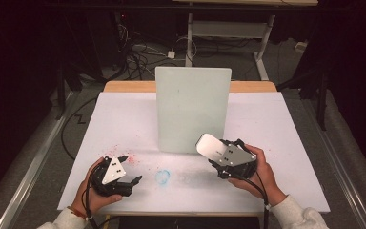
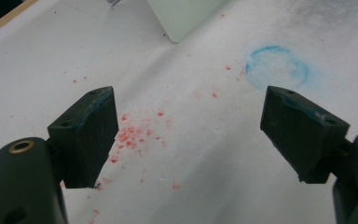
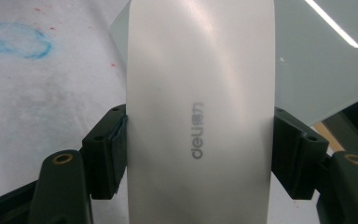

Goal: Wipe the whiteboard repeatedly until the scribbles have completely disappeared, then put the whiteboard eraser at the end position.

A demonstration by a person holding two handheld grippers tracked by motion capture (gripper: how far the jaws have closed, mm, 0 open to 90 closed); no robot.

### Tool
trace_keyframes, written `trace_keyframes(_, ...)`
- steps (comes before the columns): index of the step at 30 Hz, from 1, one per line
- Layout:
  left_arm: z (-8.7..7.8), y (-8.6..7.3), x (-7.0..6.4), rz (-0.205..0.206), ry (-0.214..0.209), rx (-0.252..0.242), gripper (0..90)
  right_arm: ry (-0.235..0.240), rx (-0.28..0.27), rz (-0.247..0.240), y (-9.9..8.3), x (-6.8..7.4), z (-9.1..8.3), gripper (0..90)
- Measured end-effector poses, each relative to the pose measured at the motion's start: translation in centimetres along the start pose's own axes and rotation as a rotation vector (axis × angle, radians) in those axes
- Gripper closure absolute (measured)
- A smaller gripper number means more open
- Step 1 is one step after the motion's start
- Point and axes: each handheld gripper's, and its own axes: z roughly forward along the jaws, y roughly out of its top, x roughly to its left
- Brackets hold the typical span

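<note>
A pale whiteboard point(image 1: 192, 108) stands upright at the middle of the white table point(image 1: 119, 119). My right gripper point(image 1: 215, 153) is shut on a white eraser point(image 1: 209, 145) marked "deli" point(image 3: 199, 107), held just in front of the whiteboard's lower right corner point(image 3: 326, 70). My left gripper point(image 1: 129, 169) rests at the near left, open with nothing between its jaws point(image 2: 189, 135). Below it the table shows red crumbs point(image 2: 133, 135). A blue ring smudge point(image 1: 162, 176) lies between the two grippers point(image 2: 277, 67).
Red specks point(image 1: 124, 155) scatter on the table by the left gripper. A wooden strip point(image 1: 128, 86) runs along the table's far edge. Cables point(image 1: 138, 57) and desk legs point(image 1: 262, 52) lie on the floor beyond.
</note>
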Motion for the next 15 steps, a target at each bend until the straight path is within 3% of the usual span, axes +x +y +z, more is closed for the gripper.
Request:
trace_keyframes(9, 0.09, 0.01, -0.01, -0.002, -0.003, 0.004, 18.6, 0.096, 0.020, -0.038, 0.18, 0.69, 0.27, 30.8)
trace_keyframes(15, 0.18, 0.16, -0.16, 0.018, 0.000, 0.007, 18.6, 0.163, 0.042, -0.056, 0.12, 1.07, 0.63, 30.8)
